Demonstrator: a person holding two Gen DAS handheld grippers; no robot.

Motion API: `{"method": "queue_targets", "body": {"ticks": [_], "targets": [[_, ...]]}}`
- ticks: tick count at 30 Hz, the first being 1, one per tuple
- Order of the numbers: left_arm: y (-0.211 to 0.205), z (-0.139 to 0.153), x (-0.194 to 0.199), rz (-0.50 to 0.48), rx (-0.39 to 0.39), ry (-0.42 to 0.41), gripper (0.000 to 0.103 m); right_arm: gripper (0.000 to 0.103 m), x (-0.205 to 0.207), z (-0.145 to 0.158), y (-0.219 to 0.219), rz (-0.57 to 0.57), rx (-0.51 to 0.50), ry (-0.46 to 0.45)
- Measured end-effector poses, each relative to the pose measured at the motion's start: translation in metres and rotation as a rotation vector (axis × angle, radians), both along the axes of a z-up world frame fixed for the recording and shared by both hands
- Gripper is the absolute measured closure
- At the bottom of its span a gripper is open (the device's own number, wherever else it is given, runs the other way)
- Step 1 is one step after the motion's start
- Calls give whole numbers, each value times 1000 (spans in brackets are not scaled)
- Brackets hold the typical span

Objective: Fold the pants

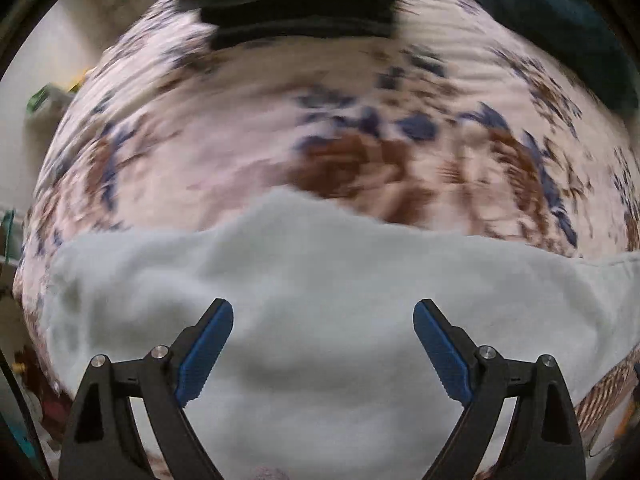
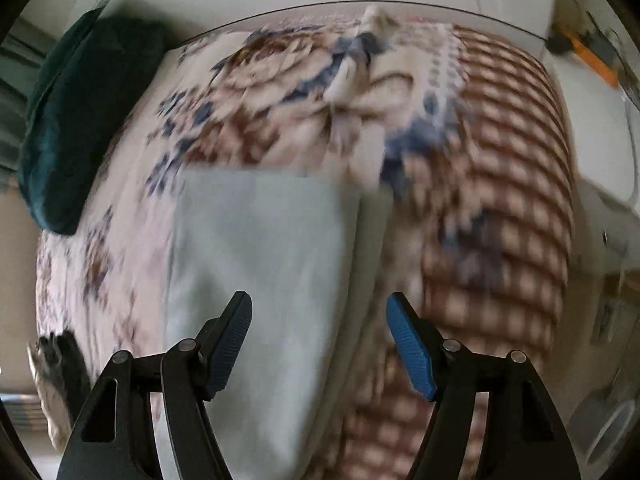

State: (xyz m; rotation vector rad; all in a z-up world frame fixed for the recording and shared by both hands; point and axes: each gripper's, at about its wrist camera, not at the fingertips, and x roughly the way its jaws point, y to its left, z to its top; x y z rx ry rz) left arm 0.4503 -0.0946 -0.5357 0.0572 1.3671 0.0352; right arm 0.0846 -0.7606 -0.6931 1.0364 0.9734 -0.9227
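In the left wrist view, cluttered shelves showed at the far left edge, too blurred to make out; the bedspread (image 1: 248,148), pale with brown and blue flowers, filled most of the picture; a stack of dark folded clothes (image 1: 304,20) lay at its far end; a dark green cushion (image 1: 560,24) sat at the upper right. The pants (image 1: 320,280), pale and soft-looking, lay spread across the bedspread below the left gripper (image 1: 323,312); its jaws stood wide apart with nothing between the blue pads, clear of the cloth.

In the right wrist view, the dark green cushion (image 2: 84,120) sat at the left edge of the bed; the pants (image 2: 260,260) lay as a long pale strip down the middle of the bedspread (image 2: 280,92); a brown checked blanket (image 2: 500,200) covered the right side. The right gripper (image 2: 319,312) hung above the pants' right edge, jaws well apart and gripping nothing; motion blur hid the finer folds.
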Motion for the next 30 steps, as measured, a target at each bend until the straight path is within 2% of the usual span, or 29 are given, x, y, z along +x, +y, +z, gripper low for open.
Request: {"method": "queue_targets", "body": {"ticks": [2, 3, 4, 5, 6, 9, 12, 15, 17, 19, 20, 22, 23, 24, 25, 26, 28, 30], "targets": [[-24, -8, 4, -18, 0, 22, 11, 31, 12, -19, -27, 20, 25, 40], [-35, -11, 5, -29, -2, 31, 11, 38, 22, -31, -33, 39, 50, 56], [-45, -14, 5, -41, 2, 38, 11, 65, 29, -40, -37, 61, 74, 61], [-55, -16, 4, -55, 13, 43, 11, 81, 35, -45, -38, 94, 75, 85], [-62, -15, 2, -64, 18, 46, 11, 88, 43, -42, -36, 144, 35, 129], [-77, -15, 0, -91, 40, 49, 11, 89, 49, -19, -23, 198, -54, 147], [-83, -17, -1, -110, 63, 55, 11, 90, 31, 8, -23, 153, -95, 100], [-84, -23, -1, -104, 79, 63, 11, 90, 16, -3, -30, 127, -53, 121], [-82, -24, 0, -94, 75, 76, 11, 86, 11, -40, -37, 133, 84, 156], [-74, -16, -1, -71, 64, 81, 11, 76, 9, -51, -42, 130, 153, 172], [-66, -7, -2, -50, 43, 79, 11, 73, 9, -44, -42, 135, 158, 159], [-51, 7, -4, -12, 16, 71, 11, 45, 14, -16, -32, 191, 123, 159], [-43, 14, -5, 6, 2, 67, 11, 41, 18, -2, -24, 231, 106, 152], [-31, 22, -6, 29, -5, 65, 11, 36, 26, 15, -7, 303, 82, 129], [-22, 28, -6, 47, -7, 65, 11, 27, 40, 32, 18, 415, 56, 123], [-7, 33, -5, 74, -8, 66, 11, 24, 54, 41, 42, 509, 44, 131], [16, 37, -4, 115, -4, 73, 11, 24, 86, 50, 92, 679, 88, 116], [44, 37, -1, 169, -1, 74, 11, 24, 124, 47, 143, 830, 179, 94]]}}
